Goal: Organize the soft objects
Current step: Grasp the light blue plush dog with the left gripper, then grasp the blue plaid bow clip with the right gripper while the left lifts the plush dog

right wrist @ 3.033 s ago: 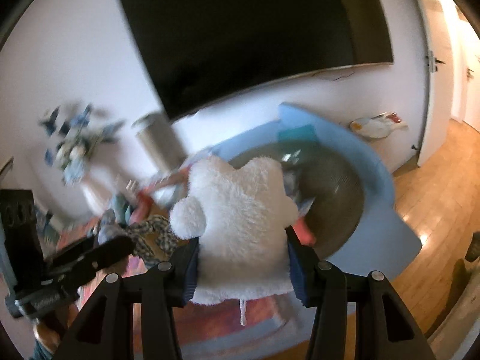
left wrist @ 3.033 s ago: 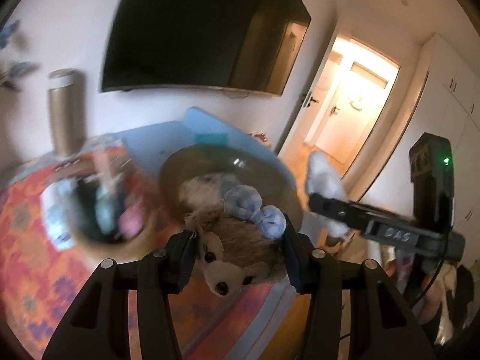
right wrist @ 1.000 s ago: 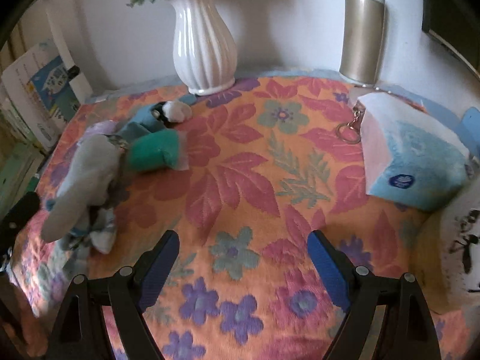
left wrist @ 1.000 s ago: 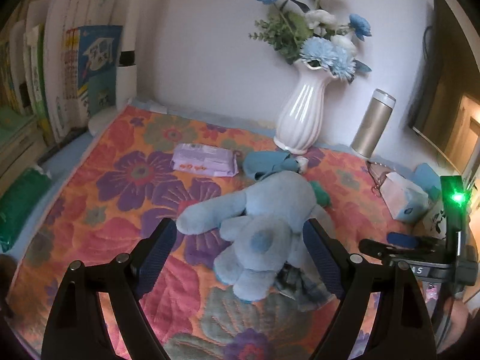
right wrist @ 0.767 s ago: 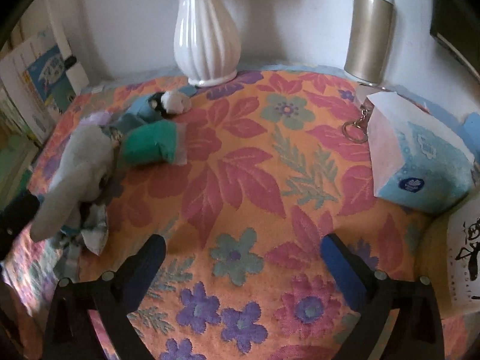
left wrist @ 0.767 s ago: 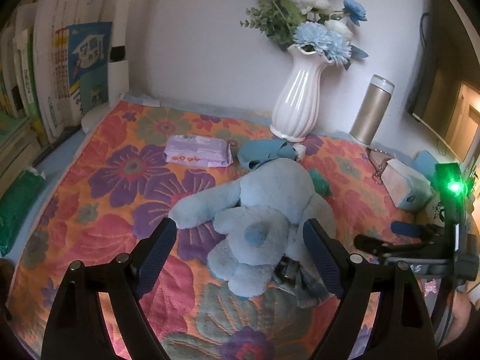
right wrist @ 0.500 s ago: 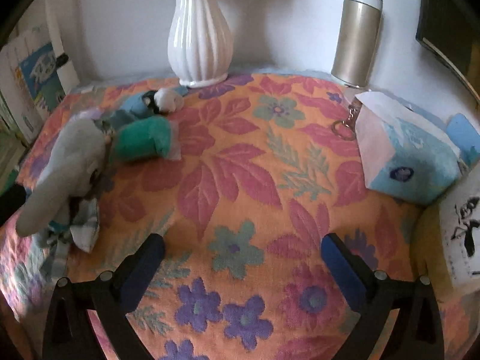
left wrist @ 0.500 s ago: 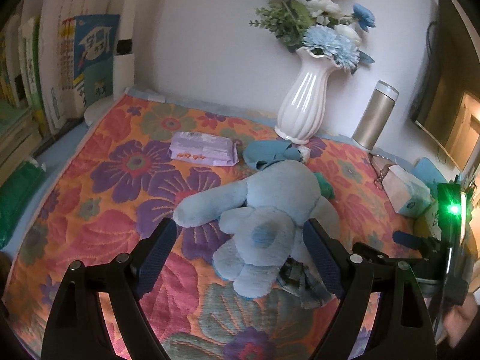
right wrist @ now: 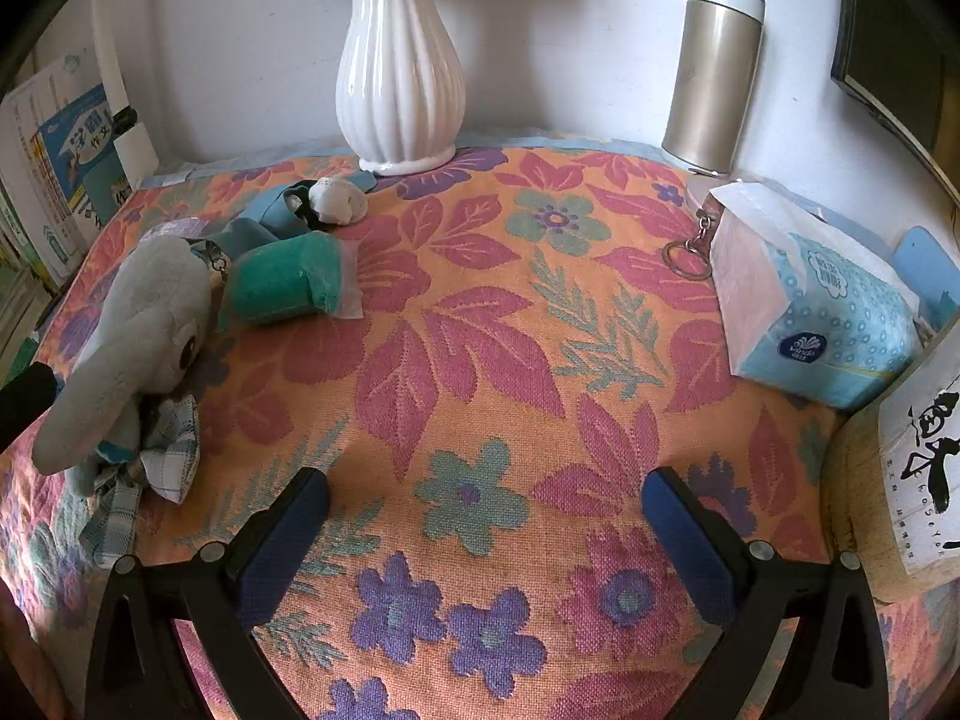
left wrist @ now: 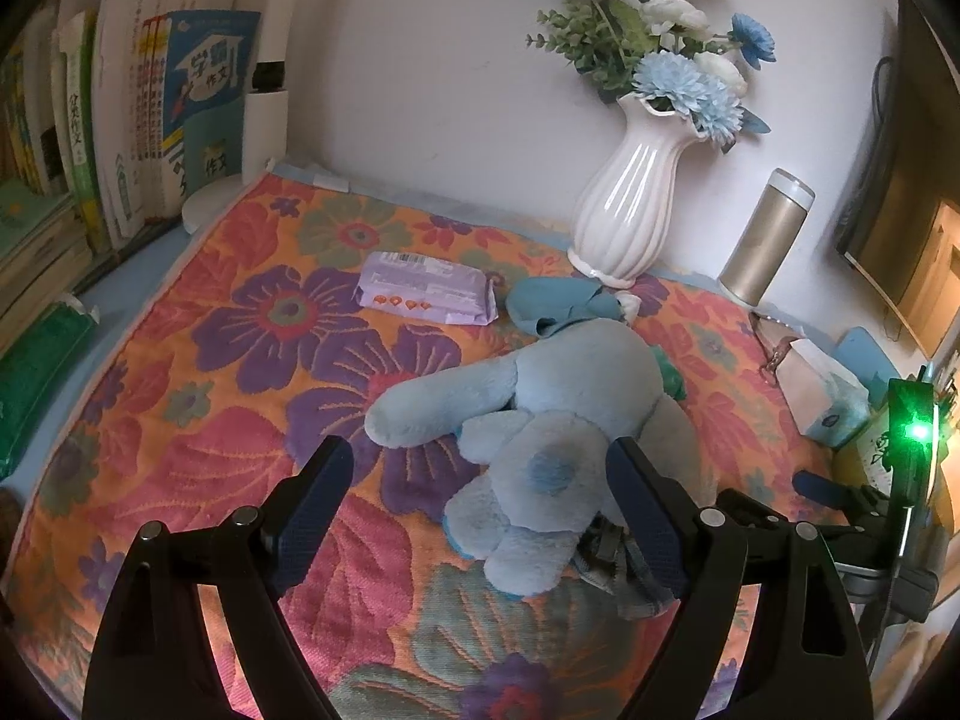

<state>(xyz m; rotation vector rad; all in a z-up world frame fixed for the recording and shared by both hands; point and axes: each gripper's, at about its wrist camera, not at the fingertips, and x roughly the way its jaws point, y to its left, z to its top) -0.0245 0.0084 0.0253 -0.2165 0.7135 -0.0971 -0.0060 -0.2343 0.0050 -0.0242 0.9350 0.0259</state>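
One blue plush elephant (left wrist: 558,420), one vase (left wrist: 630,204), one flask (left wrist: 765,237), one tissue box (right wrist: 810,318), one wipes pack (left wrist: 426,295).

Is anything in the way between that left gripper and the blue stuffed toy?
Nothing visible: the left gripper is open right over the blue plush toy, whose lower half already sits between its fingers.

I see a woven cloth cover (right wrist: 480,360), rough and matt. At ten o'clock lies a fuzzy plush elephant (left wrist: 564,420). The vase (right wrist: 399,60) at twelve is glossy ceramic; the flask (right wrist: 714,72) at one looks like brushed metal.
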